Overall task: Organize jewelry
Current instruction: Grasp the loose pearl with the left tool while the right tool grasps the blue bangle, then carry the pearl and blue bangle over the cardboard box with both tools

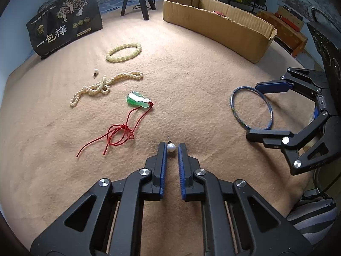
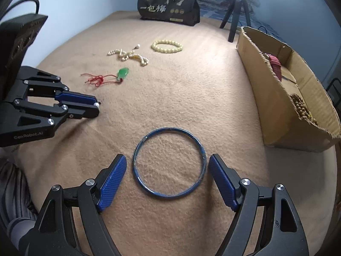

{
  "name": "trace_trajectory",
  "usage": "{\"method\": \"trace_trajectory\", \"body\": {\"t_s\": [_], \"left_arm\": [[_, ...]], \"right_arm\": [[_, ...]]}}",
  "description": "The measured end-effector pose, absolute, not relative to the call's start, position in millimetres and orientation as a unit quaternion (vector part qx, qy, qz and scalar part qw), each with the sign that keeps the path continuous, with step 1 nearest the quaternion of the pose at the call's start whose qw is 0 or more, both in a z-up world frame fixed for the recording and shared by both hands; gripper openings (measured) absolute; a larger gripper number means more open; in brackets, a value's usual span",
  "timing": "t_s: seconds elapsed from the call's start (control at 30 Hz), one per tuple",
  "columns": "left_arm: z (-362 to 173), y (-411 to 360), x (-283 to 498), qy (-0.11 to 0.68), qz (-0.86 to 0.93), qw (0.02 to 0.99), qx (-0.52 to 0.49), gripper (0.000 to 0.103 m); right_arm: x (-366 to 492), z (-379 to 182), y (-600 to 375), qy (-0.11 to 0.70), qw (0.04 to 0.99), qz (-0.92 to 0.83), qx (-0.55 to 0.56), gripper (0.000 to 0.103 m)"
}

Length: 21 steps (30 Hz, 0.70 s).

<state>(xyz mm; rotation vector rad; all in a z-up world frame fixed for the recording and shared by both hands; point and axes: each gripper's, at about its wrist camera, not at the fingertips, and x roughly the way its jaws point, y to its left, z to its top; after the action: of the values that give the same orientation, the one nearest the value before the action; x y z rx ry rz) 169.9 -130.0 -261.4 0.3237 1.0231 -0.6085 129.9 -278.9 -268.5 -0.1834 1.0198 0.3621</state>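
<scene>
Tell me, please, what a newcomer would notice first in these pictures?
The blue bangle lies flat on the tan cloth, framed by the open right gripper. The left gripper has a small white pearl earring between its fingertips. Beyond it lies a green pendant on a red cord.

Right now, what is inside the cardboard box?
The cardboard box holds a dark red item and a string of brown wooden beads against its near wall. That wall covers the rest of the floor.
</scene>
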Motion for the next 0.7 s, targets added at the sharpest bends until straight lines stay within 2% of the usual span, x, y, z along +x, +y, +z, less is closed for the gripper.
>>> {"method": "trace_trajectory", "body": {"t_s": [0.37, 0.47, 0.7], "left_arm": [[-262.5, -128.7, 172.2, 0.479, -0.285, 0.817, 0.147, 0.007], [-261.8, -128.0, 172.6, 0.479, -0.284, 0.818, 0.147, 0.007], [-258.3, -126.3, 170.9, 0.474, -0.277, 0.823, 0.147, 0.007]], "right_arm": [[135.1, -270.7, -273.9, 0.500, 0.842, 0.170, -0.108, 0.079], [135.5, -269.2, -273.9, 0.499, 0.843, 0.169, -0.109, 0.071], [131.6, -265.3, -275.7, 0.494, 0.846, 0.165, -0.110, 0.071]]}}
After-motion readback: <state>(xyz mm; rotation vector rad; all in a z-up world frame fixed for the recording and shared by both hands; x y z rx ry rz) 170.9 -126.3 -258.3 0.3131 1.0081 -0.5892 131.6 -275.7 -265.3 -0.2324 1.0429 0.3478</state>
